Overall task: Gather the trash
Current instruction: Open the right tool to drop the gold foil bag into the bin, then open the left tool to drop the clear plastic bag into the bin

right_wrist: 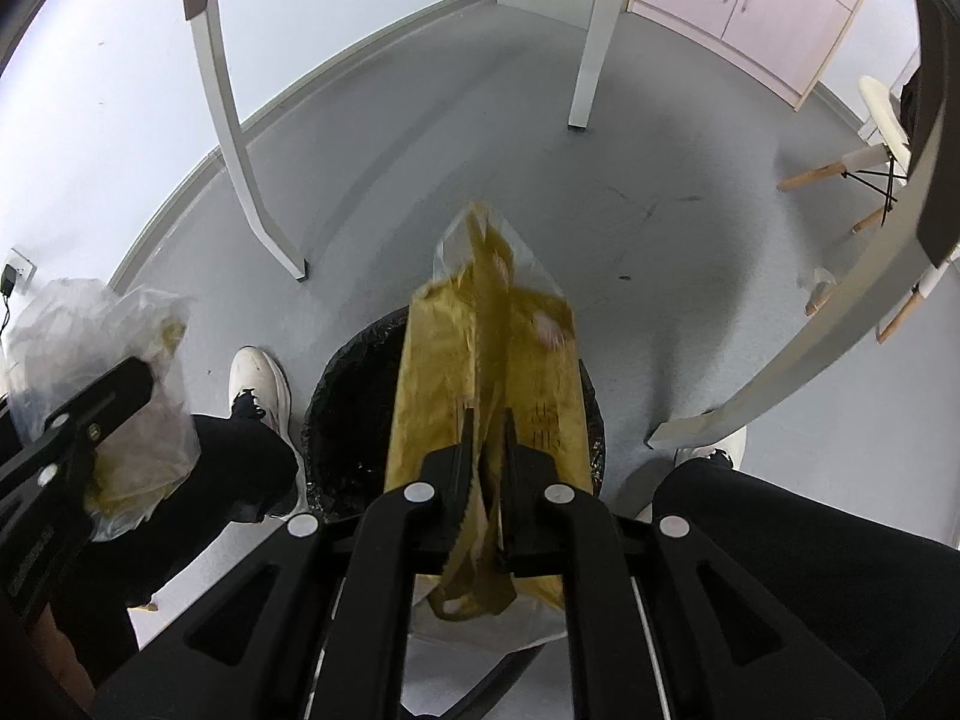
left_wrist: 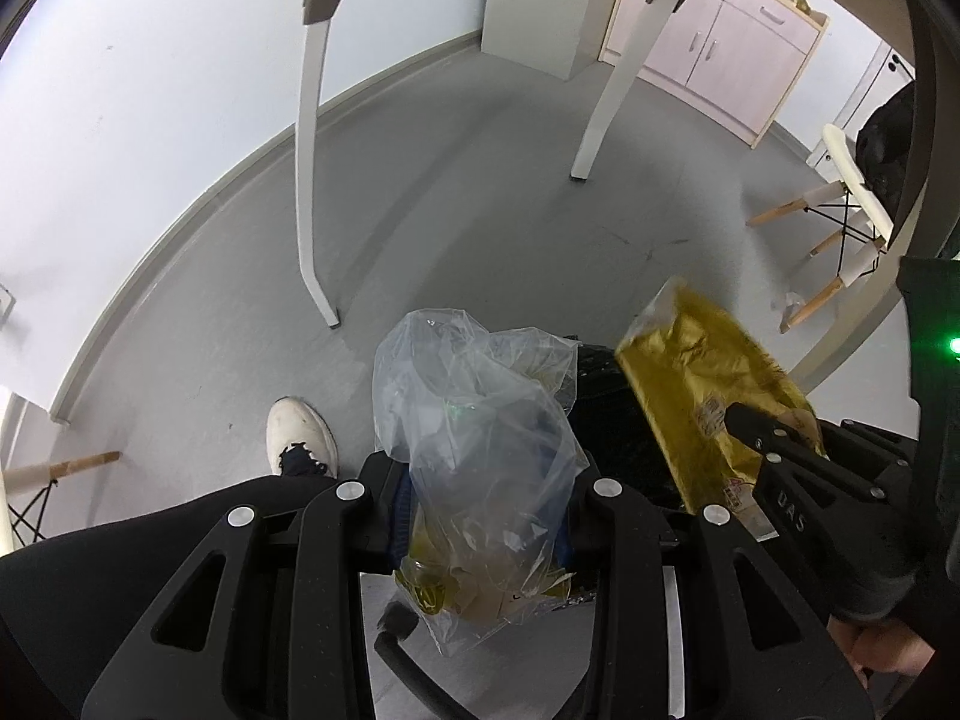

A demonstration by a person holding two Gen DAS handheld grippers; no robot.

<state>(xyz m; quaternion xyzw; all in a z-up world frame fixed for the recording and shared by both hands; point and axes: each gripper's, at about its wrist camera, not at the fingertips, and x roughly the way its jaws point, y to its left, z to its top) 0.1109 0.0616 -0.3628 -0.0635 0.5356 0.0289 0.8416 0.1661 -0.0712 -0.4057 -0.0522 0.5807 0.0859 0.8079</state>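
Observation:
My left gripper (left_wrist: 486, 516) is shut on a crumpled clear plastic bag (left_wrist: 474, 420) with yellowish scraps inside; it also shows at the left of the right wrist view (right_wrist: 102, 372). My right gripper (right_wrist: 485, 462) is shut on a yellow-gold wrapper (right_wrist: 492, 372) and holds it directly above a round bin lined with a black bag (right_wrist: 348, 420). In the left wrist view the wrapper (left_wrist: 708, 384) and the right gripper's fingers (left_wrist: 756, 429) are at the right, with the black bin (left_wrist: 606, 414) behind the clear bag.
Grey floor all around. White table legs (right_wrist: 240, 138) (right_wrist: 591, 48) stand beyond the bin. A chair with wooden legs (left_wrist: 834, 222) is at the right, a pink cabinet (right_wrist: 756, 6) at the back. The person's white shoe (right_wrist: 258, 384) and dark trouser legs flank the bin.

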